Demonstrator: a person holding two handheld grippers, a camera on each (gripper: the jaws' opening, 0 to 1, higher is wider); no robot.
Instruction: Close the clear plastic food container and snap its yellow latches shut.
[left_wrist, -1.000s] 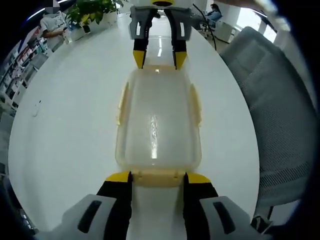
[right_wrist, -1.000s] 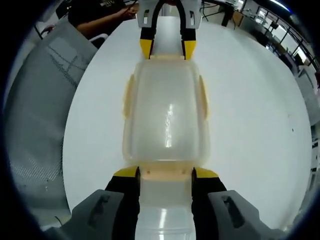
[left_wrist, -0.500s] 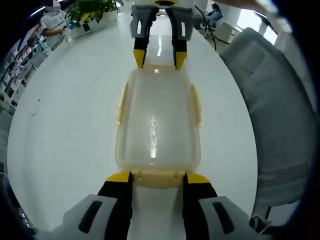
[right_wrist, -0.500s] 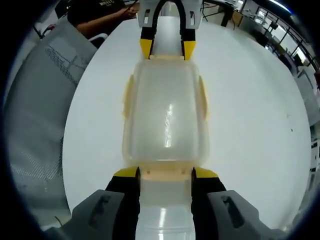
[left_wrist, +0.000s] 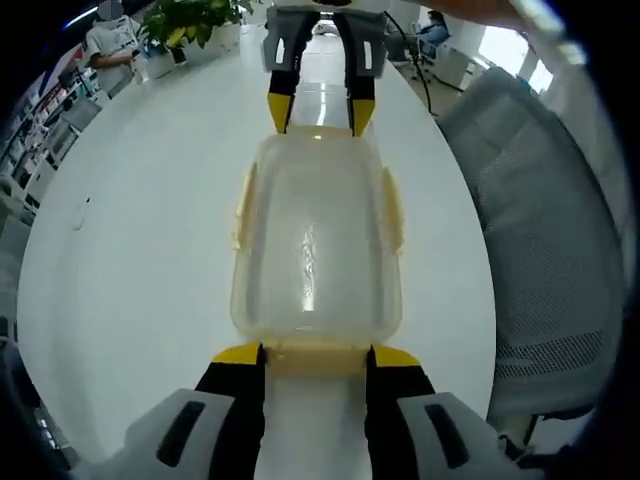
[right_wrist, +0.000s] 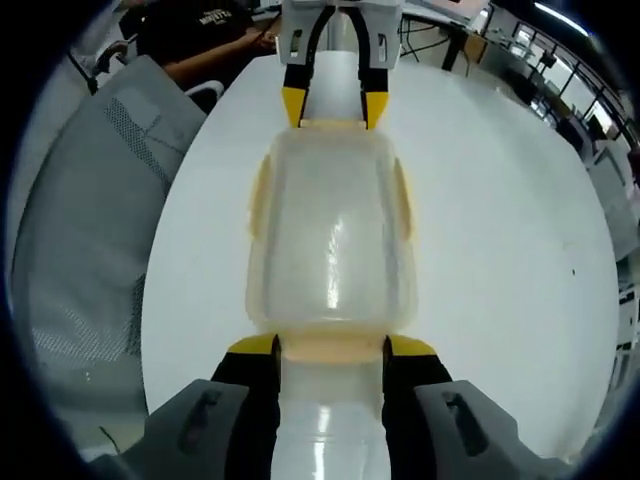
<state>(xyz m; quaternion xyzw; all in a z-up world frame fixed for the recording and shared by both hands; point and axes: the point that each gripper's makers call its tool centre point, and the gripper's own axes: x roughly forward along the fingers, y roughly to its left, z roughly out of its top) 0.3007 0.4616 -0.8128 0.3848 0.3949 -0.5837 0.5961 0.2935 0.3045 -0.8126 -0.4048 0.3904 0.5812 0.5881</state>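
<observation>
The left tool (left_wrist: 308, 354) is seen from its own view with its two yellow-tipped jaws held apart, one at each end of the near end latch (left_wrist: 312, 357) of the clear container (left_wrist: 312, 245); whether the tips press the latch or only flank it cannot be told. The jaws are spread, with nothing clamped between them. The right tool (right_wrist: 330, 346) is placed the same way at the opposite short end, its jaws apart on either side of the end latch (right_wrist: 332, 348) there. Each tool is also seen in the other's view beyond the container, jaws pointing back along it.

This facing arrangement is judged to brace the container from both ends, so that pressure on one latch is met by the other tool instead of sliding the box.

The container lies lengthwise between the tools on the white surface (left_wrist: 140, 220), lid already seated. The yellow side latches (left_wrist: 241, 205) appear to lie along the long walls, though whether they are snapped home cannot be told.

Both tools are held low and near level with the surface, aimed along the container's long axis. A grey mesh chair (left_wrist: 540, 220) stands beside the surface, just off one long side of the container
</observation>
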